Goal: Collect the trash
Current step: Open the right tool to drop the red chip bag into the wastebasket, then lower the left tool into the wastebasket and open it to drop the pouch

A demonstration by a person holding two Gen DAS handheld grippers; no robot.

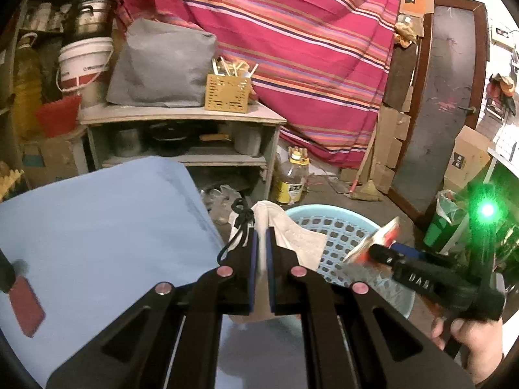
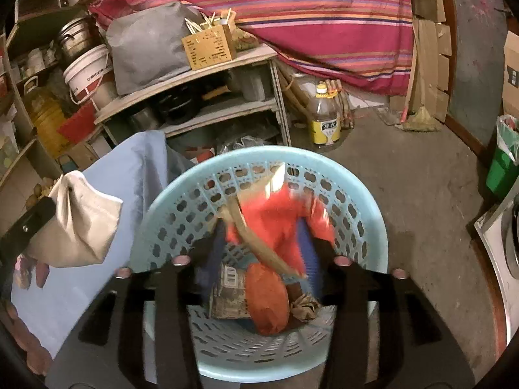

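Note:
My left gripper [image 1: 261, 236] is shut on a white face mask [image 1: 292, 236] with a black strap, held at the edge of the blue-covered table [image 1: 97, 227] beside the light blue perforated basket [image 1: 343, 230]. The mask also shows in the right wrist view [image 2: 81, 223]. My right gripper [image 2: 266, 236] hangs over the basket [image 2: 181, 207], jaws apart, with a blurred red wrapper [image 2: 279, 223] between them. In the left wrist view the right gripper [image 1: 373, 249] has that wrapper [image 1: 379, 236] at its tips. An orange wad [image 2: 269, 301], a printed carton and crumpled paper lie in the basket.
A wooden shelf unit [image 1: 181, 113] with a grey bag and a yellow utensil box stands behind. An oil bottle [image 2: 324, 120] stands on the concrete floor. A green bin [image 2: 502, 168] is at the right. A red item [image 1: 26, 304] lies on the blue table.

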